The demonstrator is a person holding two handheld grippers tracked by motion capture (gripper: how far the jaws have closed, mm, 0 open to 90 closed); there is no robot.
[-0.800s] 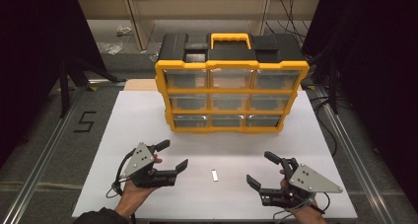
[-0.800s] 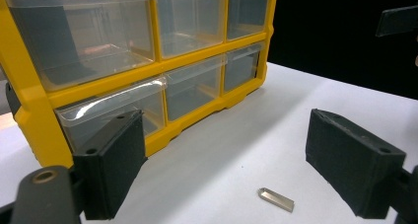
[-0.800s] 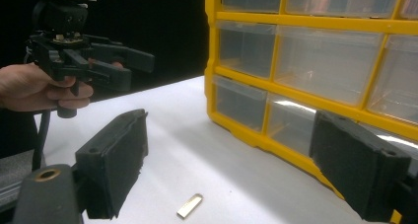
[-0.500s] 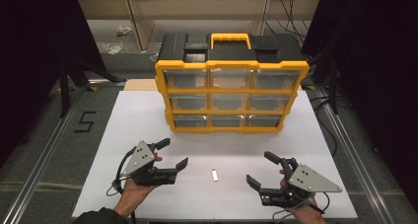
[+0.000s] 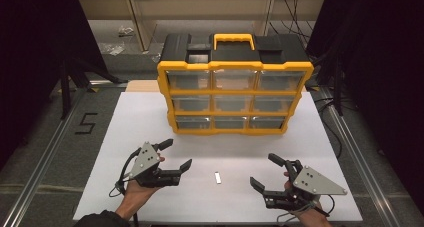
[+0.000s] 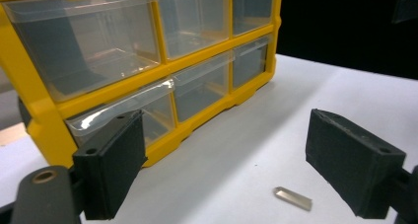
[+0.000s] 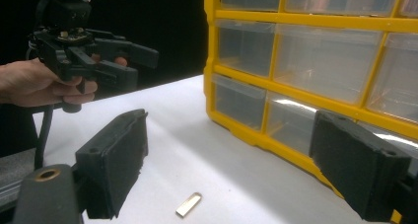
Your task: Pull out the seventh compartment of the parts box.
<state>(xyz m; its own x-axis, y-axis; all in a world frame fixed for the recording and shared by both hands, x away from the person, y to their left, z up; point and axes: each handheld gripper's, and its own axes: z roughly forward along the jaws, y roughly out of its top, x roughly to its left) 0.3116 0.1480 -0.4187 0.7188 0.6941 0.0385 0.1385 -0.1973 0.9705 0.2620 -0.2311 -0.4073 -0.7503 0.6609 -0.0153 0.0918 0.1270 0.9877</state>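
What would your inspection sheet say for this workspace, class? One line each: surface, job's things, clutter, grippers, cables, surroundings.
Surface: white table, flat.
Job's things: small metal piece lies loose between the grippers; yellow drawer cabinet stands behind, drawers closed.
Clutter: nothing seen.
Grippers: left gripper open, empty; right gripper open, empty.
Cables: left gripper's cable trails off the near table edge.
Surroundings: grey floor marked 5, dark curtains.

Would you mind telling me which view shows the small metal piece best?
The left gripper view: the metal piece lies close, between its jaws. The right gripper view shows it at the bottom edge; the high view shows it tiny.
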